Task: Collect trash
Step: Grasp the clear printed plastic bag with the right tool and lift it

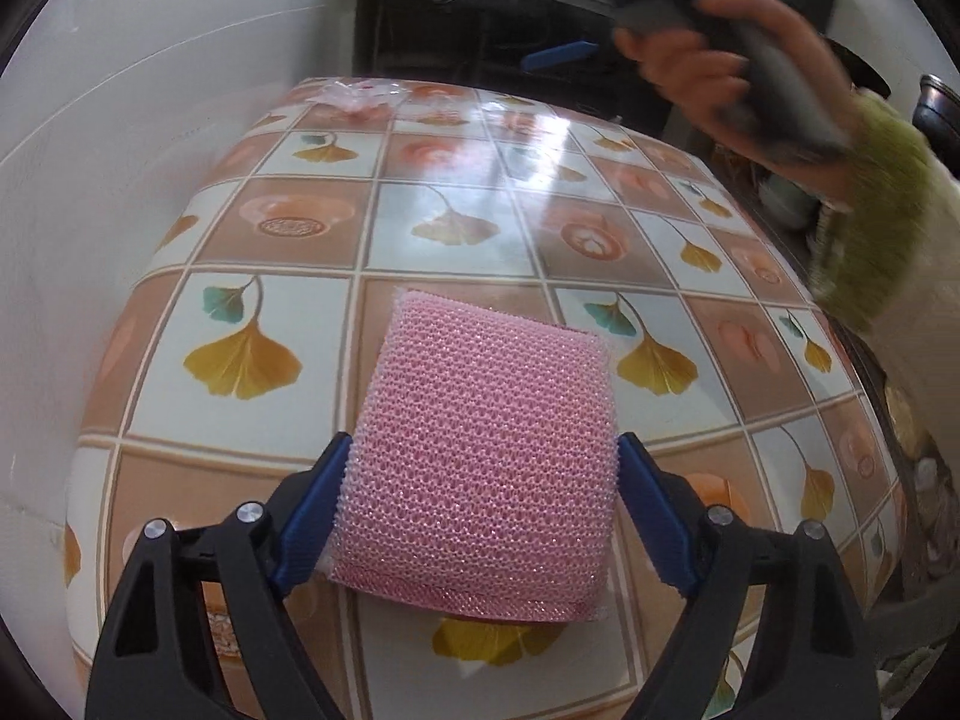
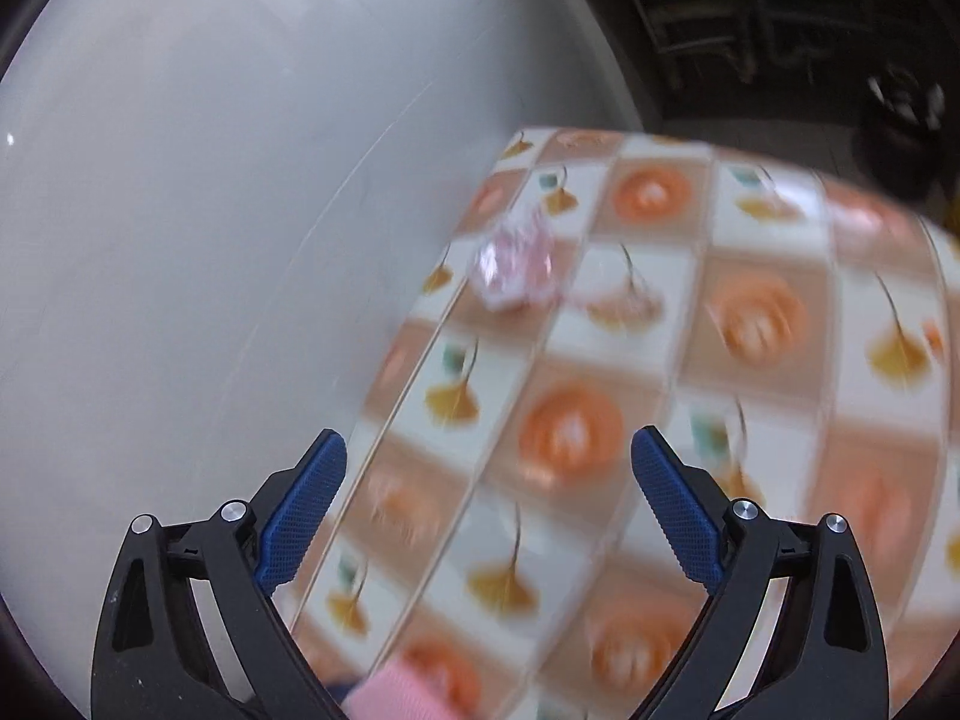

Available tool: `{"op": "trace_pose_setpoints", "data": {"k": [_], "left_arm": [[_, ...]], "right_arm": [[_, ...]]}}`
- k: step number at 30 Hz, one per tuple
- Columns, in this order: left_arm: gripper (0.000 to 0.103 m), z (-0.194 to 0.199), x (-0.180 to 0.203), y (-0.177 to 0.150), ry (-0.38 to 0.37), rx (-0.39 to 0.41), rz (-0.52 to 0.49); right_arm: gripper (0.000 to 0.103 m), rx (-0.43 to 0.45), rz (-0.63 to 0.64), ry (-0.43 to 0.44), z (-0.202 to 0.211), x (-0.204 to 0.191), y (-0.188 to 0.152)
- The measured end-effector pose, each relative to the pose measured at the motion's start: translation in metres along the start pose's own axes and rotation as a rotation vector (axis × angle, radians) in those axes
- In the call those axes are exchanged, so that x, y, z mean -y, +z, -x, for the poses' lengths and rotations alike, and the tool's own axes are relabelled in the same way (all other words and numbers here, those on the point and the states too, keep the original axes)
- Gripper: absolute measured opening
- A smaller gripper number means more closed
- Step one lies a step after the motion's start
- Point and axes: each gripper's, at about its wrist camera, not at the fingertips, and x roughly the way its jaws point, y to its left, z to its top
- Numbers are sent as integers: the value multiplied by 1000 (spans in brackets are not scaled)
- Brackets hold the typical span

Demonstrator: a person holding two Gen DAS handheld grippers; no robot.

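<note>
Two grippers work: left gripper [image 1: 483, 495] clamps the pink sponge [image 1: 480, 456] near the table's [image 1: 420, 192] front edge; right gripper [image 2: 489, 480], empty and wide, should slow and centre over the crumpled wrapper [image 2: 516, 267] by the far-left wall.

Two fisheye wrist views, steeply down, close over one shared tiled tabletop [image 1: 456, 192] beside wall.

Pink mesh sponge [image 1: 480, 450]; ginkgo-leaf checked tablecloth [image 1: 420, 222]; seemingly pinkish crumpled wrapper [image 2: 516, 267].
</note>
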Motion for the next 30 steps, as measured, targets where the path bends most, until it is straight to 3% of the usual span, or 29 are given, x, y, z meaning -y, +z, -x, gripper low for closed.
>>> {"op": "trace_pose_setpoints", "data": {"k": [4, 7, 13, 14, 16, 18, 21, 30], "left_arm": [[84, 4, -9, 1, 7, 6, 32], [84, 8, -18, 2, 22, 18, 55], [84, 12, -31, 5, 36, 33, 91], [84, 13, -32, 5, 36, 40, 100], [83, 16, -34, 5, 32, 64, 109], [83, 17, -34, 6, 37, 69, 109], [83, 15, -34, 5, 36, 65, 124], [83, 20, -22, -1, 29, 89, 140]], "right_arm": [[91, 3, 62, -39, -39, -5, 37], [85, -31, 75, -122, -76, -1, 56], [60, -101, 81, -236, -119, 9, 57], [50, -105, 89, -246, -121, 9, 54], [38, -105, 108, -245, -118, 8, 48], [17, -105, 125, -255, -114, 7, 45], [7, -104, 141, -256, -104, 4, 38], [2, -88, 209, -305, -26, 9, -21]]}}
